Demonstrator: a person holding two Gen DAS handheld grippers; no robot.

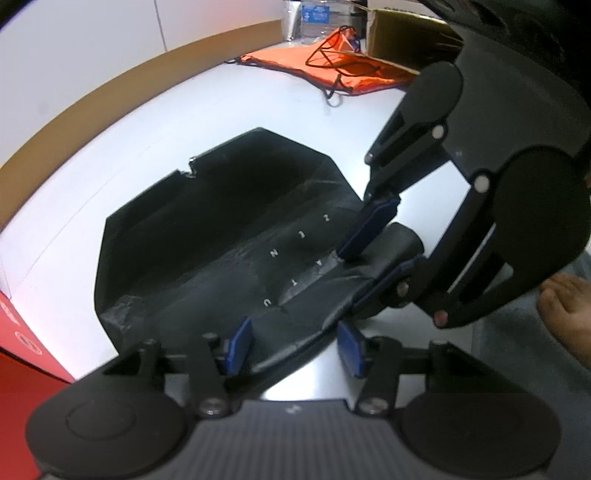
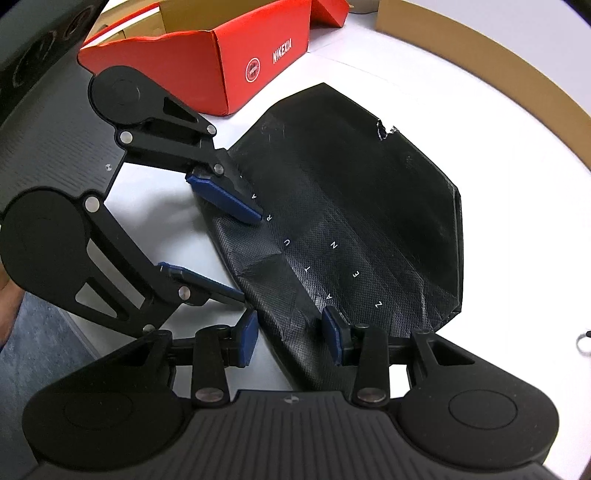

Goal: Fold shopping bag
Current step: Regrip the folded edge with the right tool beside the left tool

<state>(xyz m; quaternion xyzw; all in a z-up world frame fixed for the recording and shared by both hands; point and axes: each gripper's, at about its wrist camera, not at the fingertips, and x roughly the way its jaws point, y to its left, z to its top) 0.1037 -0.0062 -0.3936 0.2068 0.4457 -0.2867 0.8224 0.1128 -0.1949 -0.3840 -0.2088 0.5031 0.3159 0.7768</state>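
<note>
I worked at a white table (image 1: pixel 122 155) whose far edge was trimmed in a tan band, with a pale wall behind it. The black shopping bag (image 2: pixel 354 206) lay flattened on the tabletop near the edge closest to me, its corners angled in, small white letters running across its woven face, and a small tear showing on its far edge. A red cardboard box (image 2: pixel 207 62) with white printing stood open on the table just beyond the bag, apart from it. Farther off lay an orange drawstring bag (image 1: pixel 332 66) with dark cords, near a brown carton (image 1: pixel 402 33) and a clear plastic pack by the wall. My left gripper (image 1: pixel 295 345) stood over the bag's near edge, its blue pads apart and pressing nothing, the fabric lying loose between them. My right gripper (image 2: pixel 290 338) straddled the bag's near edge; whether its pads pinched the fabric I could not tell. A bare foot (image 1: pixel 569 314) showed on the floor below the table edge.
</note>
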